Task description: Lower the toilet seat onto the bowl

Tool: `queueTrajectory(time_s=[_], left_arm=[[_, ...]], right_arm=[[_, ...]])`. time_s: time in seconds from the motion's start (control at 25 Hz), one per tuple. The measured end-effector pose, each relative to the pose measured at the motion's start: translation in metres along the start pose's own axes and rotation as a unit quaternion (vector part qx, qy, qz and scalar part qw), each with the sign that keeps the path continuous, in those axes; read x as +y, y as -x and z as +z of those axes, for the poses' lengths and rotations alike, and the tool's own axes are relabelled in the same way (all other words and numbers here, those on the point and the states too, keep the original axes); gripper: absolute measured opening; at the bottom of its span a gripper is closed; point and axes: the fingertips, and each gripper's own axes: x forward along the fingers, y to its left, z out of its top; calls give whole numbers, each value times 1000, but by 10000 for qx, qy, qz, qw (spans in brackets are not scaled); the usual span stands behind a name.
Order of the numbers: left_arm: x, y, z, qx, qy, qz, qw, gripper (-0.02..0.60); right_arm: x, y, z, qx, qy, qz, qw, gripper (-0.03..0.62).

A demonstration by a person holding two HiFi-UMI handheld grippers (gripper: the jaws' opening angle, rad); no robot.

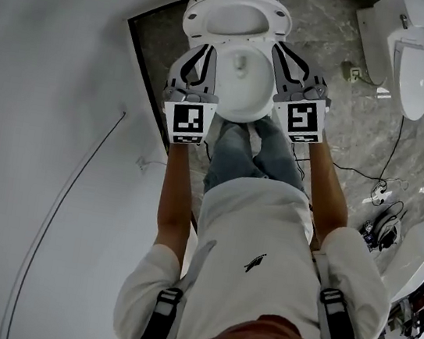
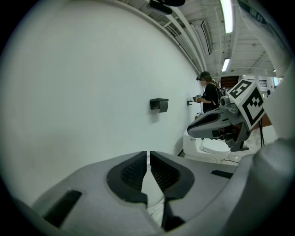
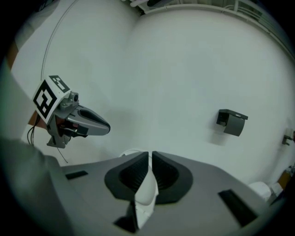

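Toilet seat [image 1: 235, 14] raised — left tool [image 1: 205, 52], right tool [image 1: 282, 52] closed

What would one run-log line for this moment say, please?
left claw: shut; right claw: shut; toilet seat: raised; bowl: between claws

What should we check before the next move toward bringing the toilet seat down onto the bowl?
1. Toilet seat down on the bowl: not ok, it stands raised.
2. Left gripper jaws: ok, shut, nothing gripped.
3. Right gripper jaws: ok, shut, nothing gripped.
4. Grippers touching the seat: cannot tell; in the head view both tips lie near its lower edge.
5. Bowl rim free of objects: ok where visible.
6. Floor cables clear of the toilet: ok, they lie off to the right.
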Motion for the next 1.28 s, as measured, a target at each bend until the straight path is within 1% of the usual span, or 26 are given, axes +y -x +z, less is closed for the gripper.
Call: queueTrajectory(time_s=[0.68, 0.96, 1.28], left_arm=[[23, -47, -23, 178, -69, -210, 9996, 32], [30, -66, -33, 241, -45, -283, 9993, 32], [34, -83, -43, 363, -109, -421, 9984, 32]], right_arm=[[-12, -55, -21, 241, -28, -141, 9996, 34], [-14, -74, -34, 506, 103, -191, 9985, 34], [-18, -93, -44, 636, 191, -220, 9976, 34]])
